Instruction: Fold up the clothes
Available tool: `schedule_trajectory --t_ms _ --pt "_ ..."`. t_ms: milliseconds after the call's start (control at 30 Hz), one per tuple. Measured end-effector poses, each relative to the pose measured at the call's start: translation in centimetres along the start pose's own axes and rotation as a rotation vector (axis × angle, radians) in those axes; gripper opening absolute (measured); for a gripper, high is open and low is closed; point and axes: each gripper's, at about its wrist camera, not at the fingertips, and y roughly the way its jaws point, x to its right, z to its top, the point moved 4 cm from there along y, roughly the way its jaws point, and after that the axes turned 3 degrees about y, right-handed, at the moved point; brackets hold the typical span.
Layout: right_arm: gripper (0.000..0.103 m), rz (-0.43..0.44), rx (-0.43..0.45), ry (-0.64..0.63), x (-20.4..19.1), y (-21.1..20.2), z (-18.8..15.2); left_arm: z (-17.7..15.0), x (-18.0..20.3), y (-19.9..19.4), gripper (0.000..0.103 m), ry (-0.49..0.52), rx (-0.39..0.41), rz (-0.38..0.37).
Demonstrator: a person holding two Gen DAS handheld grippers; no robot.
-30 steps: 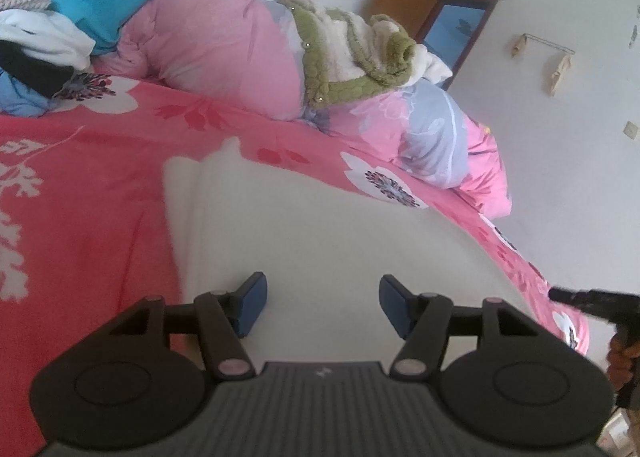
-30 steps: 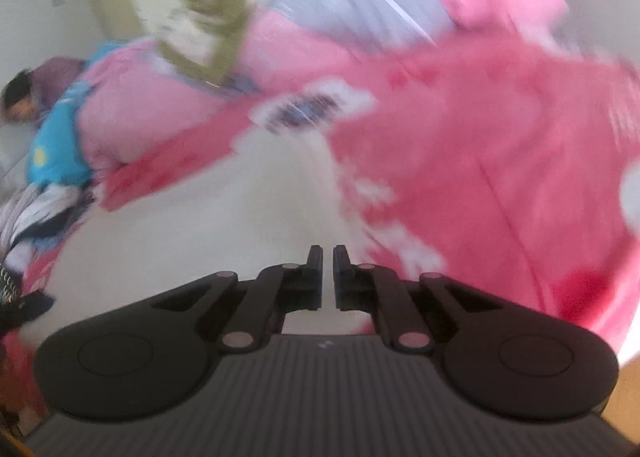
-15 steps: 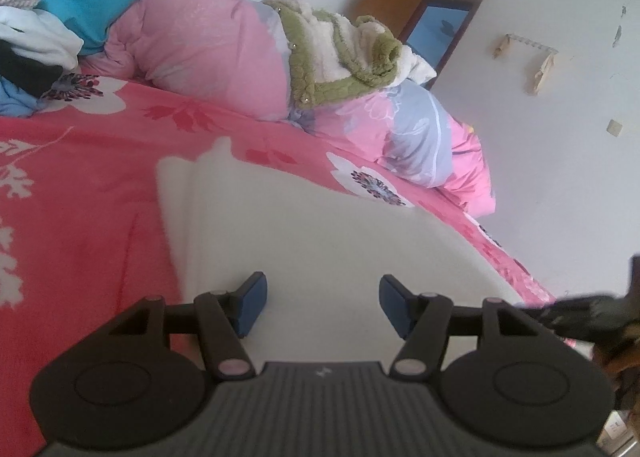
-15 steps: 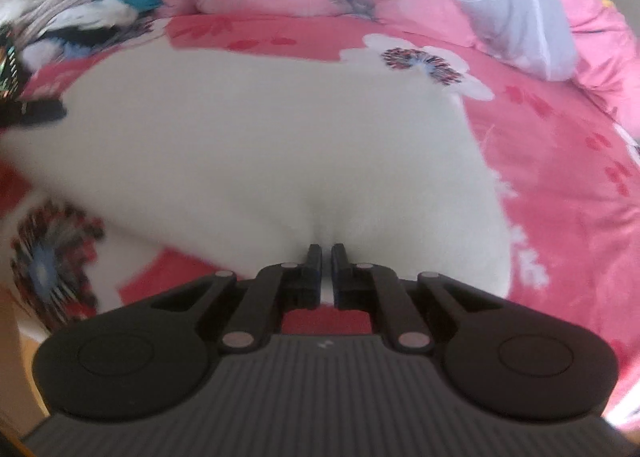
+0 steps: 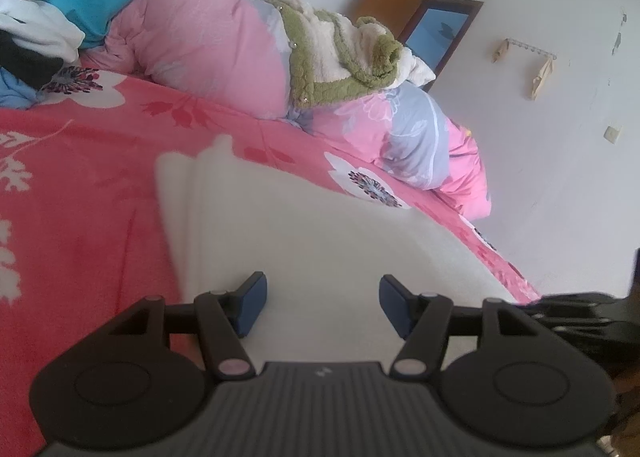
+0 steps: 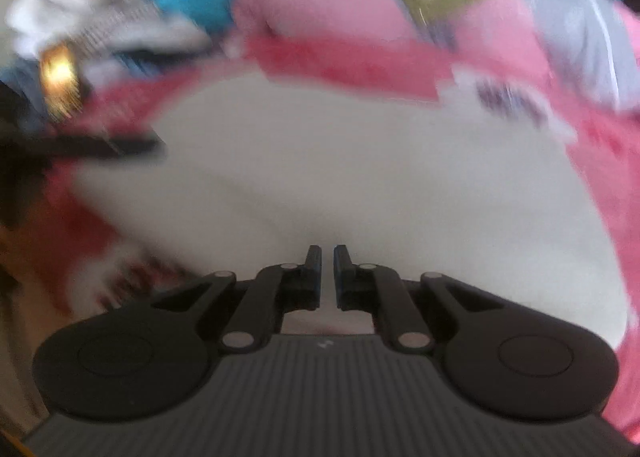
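White cloth, one garment (image 5: 320, 225), lies spread on the bed (image 5: 80, 185), and both claws work at its near edge. The left claw (image 5: 322, 307) hangs over the cloth with its jaws wide apart and nothing between them; the garment runs away from it, up the bed toward the quilt (image 5: 208, 41), with a doubled edge showing along its left side. The right claw (image 6: 327, 277) is nearly closed at the cloth's near hem, only a slit between its pads; whether cloth is pinched in that slit I cannot tell (that view is smeared by motion). The long axis seems to run across the bed from one claw to the other. The right claw looks nearer a hold on the hem. Counted: one white garment, two claws, one heap of other clothes (image 5: 36, 37) at the far left.
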Motion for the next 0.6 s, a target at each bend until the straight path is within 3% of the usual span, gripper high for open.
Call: schedule_trajectory --t_ms 167,200,300,467,500,600 --pt "0.006 0.061 0.021 -0.081 -2.4 1.6 -0.8 0.2 -0.6 -0.8 0.064 -0.035 0.022 -0.007" --pt "0.006 0.069 0.016 -0.076 -2.1 2.7 -1.7 0.3 -0.8 -1.0 0.064 -0.046 0.028 -0.008" --pt "0.008 0.09 -0.012 0.003 -2.2 2.2 0.6 0.5 -1.3 -1.7 0.065 -0.076 0.048 -0.012" --pt "0.008 0.261 0.152 -0.103 -6.6 0.5 2.7 0.8 -2.3 -3.0 0.064 -0.126 0.081 -0.018" --pt "0.008 0.279 0.151 -0.126 -7.4 1.6 2.7 0.9 -2.4 -3.2 0.064 -0.136 0.087 -0.019" --pt "0.007 0.265 0.018 -0.166 -9.4 6.0 0.2 0.9 -3.6 -3.8 0.064 -0.181 0.101 -0.002"
